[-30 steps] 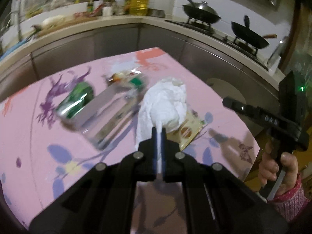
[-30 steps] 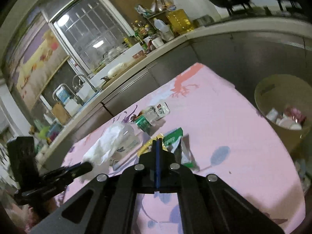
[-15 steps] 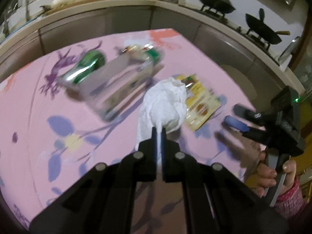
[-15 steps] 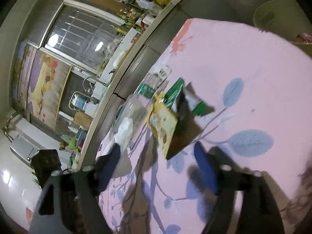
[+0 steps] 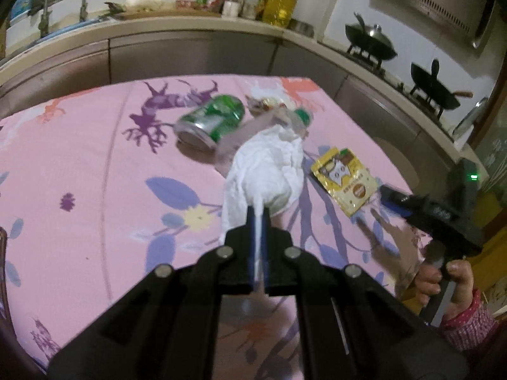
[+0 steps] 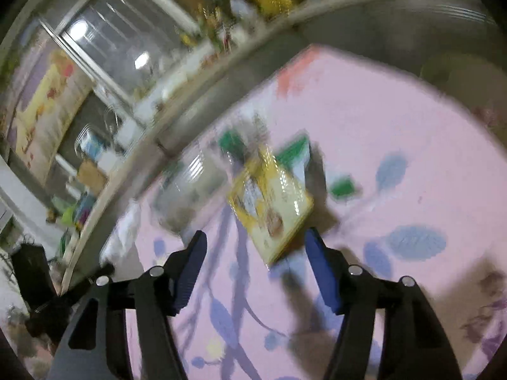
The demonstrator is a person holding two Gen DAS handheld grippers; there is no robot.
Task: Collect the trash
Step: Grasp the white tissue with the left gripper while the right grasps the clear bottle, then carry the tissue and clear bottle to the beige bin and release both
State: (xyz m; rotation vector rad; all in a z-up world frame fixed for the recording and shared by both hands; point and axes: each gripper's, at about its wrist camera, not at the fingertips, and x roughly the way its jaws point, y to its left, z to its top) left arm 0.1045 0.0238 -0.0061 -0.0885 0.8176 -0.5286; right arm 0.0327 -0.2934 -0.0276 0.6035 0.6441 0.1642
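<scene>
My left gripper (image 5: 258, 221) is shut on a crumpled white tissue (image 5: 266, 171), held above the pink tablecloth (image 5: 79, 174). Beyond it lie a green can (image 5: 212, 120) and a clear bottle with a green cap (image 5: 279, 120). A yellow packet (image 5: 345, 180) lies flat to the right. My right gripper (image 6: 255, 240) hangs low over that yellow packet (image 6: 272, 202). Its jaws are closing, with the packet's near corner between the blue fingertips (image 6: 312, 240); no pad presses on it. The right gripper (image 5: 388, 198) also shows at the packet's edge in the left wrist view.
A green wrapper (image 6: 294, 155) lies behind the packet, and the bottle (image 6: 190, 183) to its left. A round bin (image 6: 459, 72) stands past the table's far right edge. Kitchen counters with woks (image 5: 370, 44) ring the table. A hand (image 5: 443, 278) holds the right gripper's handle.
The right gripper went from shut to open and sank toward the yellow packet. The left gripper swung sideways over the table, still shut on the tissue.
</scene>
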